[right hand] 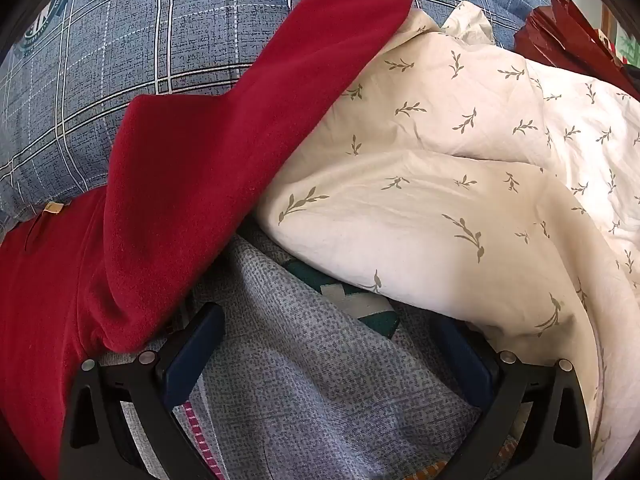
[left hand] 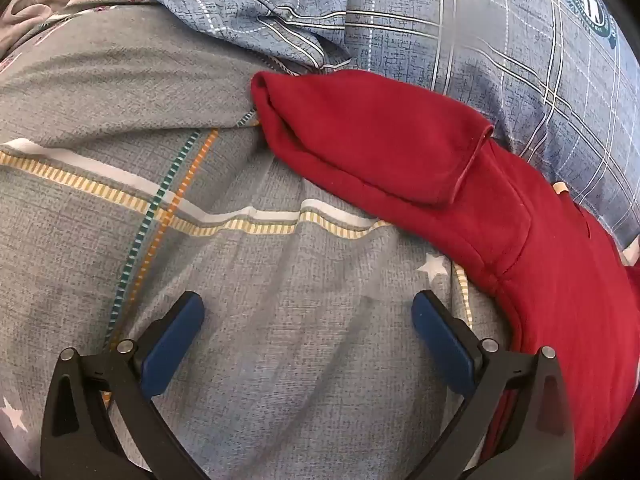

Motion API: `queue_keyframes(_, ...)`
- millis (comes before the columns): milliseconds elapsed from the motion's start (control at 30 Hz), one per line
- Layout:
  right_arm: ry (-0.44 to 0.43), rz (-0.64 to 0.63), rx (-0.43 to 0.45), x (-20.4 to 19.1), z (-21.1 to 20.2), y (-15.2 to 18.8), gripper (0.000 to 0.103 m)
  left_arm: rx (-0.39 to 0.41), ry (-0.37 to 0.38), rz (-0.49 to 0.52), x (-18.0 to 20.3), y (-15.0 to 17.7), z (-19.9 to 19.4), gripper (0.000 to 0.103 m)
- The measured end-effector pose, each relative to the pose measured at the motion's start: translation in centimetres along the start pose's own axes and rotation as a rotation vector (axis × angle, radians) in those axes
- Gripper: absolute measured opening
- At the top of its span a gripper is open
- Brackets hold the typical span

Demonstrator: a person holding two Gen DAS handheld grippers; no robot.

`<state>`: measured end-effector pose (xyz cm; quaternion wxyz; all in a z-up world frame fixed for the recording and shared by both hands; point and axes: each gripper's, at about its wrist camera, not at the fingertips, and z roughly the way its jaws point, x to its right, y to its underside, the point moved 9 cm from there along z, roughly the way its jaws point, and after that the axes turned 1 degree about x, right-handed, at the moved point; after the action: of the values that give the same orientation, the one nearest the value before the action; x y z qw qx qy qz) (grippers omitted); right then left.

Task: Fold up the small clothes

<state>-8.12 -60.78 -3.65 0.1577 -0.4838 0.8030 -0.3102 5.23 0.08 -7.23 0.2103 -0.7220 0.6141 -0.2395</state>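
Both jaw pairs stand wide apart, empty: left gripper [left hand: 308,312] over the grey bedsheet [left hand: 120,240], right gripper [right hand: 328,328] above it too. Between them the red garment [right hand: 180,168] lies sprawled, against a blue checked pillow [left hand: 500,48] and cream leaf-print quilt [right hand: 460,160].

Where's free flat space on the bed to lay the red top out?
Free: grey sheet ahead of the left claw, bordered by the red top and blue pillow. Crowded: right claw sits between the top and the cream quilt.
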Motion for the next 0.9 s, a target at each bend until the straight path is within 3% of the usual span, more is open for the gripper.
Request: queue_keyframes(900,0.004,-0.002,-0.002,-0.13,-0.07,0.05,0.102,-0.015,-0.009,0.005,-0.09,-0.01,0.06,0.103)
